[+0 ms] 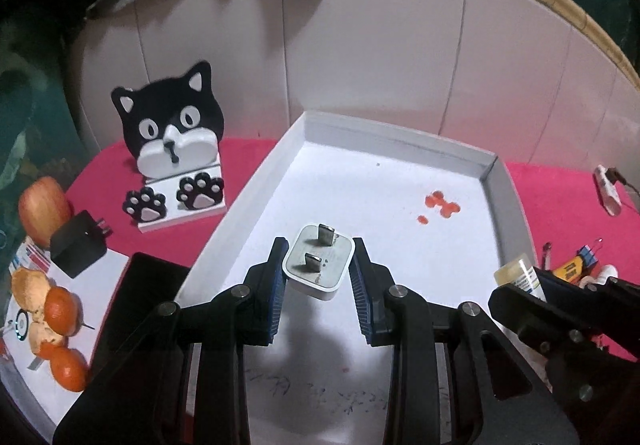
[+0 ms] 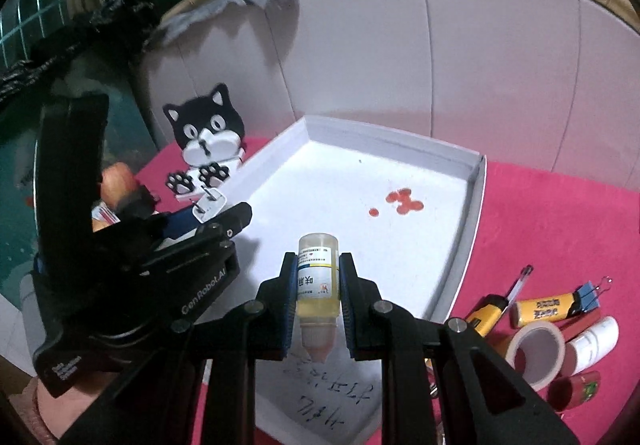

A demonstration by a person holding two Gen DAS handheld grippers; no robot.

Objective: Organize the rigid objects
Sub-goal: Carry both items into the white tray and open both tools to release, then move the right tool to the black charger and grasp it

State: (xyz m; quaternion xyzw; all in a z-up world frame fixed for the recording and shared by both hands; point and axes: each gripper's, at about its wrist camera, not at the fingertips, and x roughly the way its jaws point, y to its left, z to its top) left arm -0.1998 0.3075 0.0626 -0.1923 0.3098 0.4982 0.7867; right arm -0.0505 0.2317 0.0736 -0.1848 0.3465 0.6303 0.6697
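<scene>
Jaws clamping white plug [image 1: 319, 262] and bottle [image 2: 318, 277], cat ornament [image 1: 176, 149], tape roll [image 2: 536, 349] nearby

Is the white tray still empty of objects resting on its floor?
Yes: the white cardboard tray holds only red stains; nothing rests on its floor.

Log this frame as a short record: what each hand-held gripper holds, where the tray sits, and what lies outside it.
left hand-held gripper: shut on white plug adapter, prongs up, above the tray
right hand-held gripper: shut on small bottle of yellowish liquid, cap toward camera
white tray: on pink cloth, red spots inside
left of tray: cat-shaped stand, black adapter, apple
right of tray: tape roll, pen
</scene>
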